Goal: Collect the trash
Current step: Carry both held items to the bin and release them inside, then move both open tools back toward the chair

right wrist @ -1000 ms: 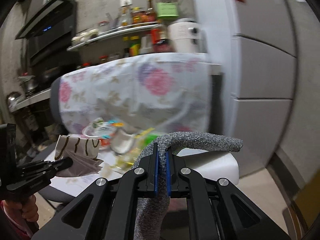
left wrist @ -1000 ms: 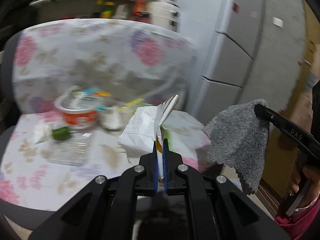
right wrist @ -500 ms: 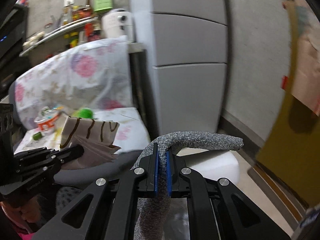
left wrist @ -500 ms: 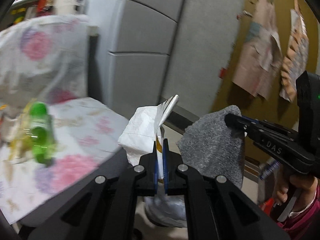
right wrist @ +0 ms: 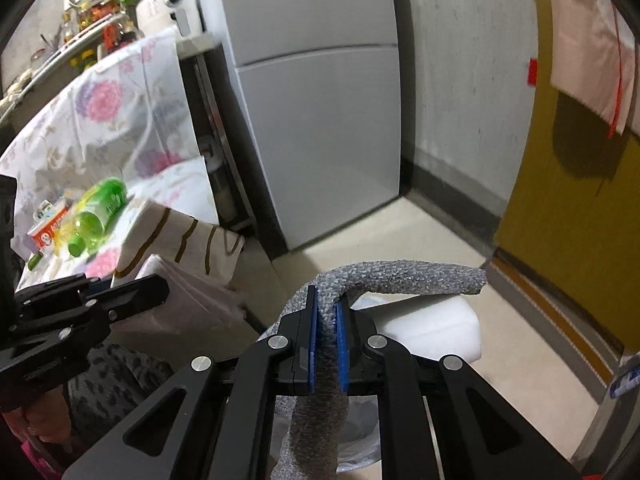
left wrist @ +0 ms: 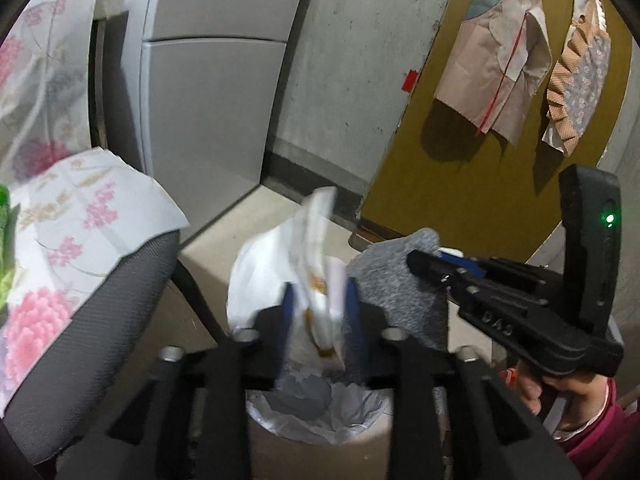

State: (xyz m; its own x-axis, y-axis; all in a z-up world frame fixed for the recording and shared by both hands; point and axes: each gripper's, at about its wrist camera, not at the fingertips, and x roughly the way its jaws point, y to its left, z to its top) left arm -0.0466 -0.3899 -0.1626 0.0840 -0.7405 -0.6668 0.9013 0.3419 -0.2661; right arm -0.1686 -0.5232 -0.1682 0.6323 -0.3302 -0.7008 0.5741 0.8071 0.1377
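Two sets of tongs hang over a lined trash bin [left wrist: 320, 420] at the bottom centre of both wrist views. Left tongs [left wrist: 318, 312]: jaws opening, blue pads spread apart, a crumpled white wrapper [left wrist: 296, 276] with brown stripes loose between them and blurred; no pad presses on it. It sits directly above the bin's white liner, lower centre of the left view. Right tongs [right wrist: 326, 332]: jaws opening only slightly, pads on either side of a grey knitted cloth [right wrist: 384, 280] and touching it; the cloth arches out to the right of the frame above and droops below toward the bin. In the left view the same cloth appears at centre right, just beside the wrapper. A hand in a pink sleeve [left wrist: 560, 396] grips the right tool's handle, lower right. Left of the frame: a dark chair seat under a floral cover [left wrist: 80, 216]. In the right view, a green bottle [right wrist: 96, 216] and an orange-and-white cup [right wrist: 48, 232] lie on the floral surface, middle left. Grey cabinet [right wrist: 320, 100] behind; mustard door [left wrist: 480, 180] with paper bags hanging at upper right.
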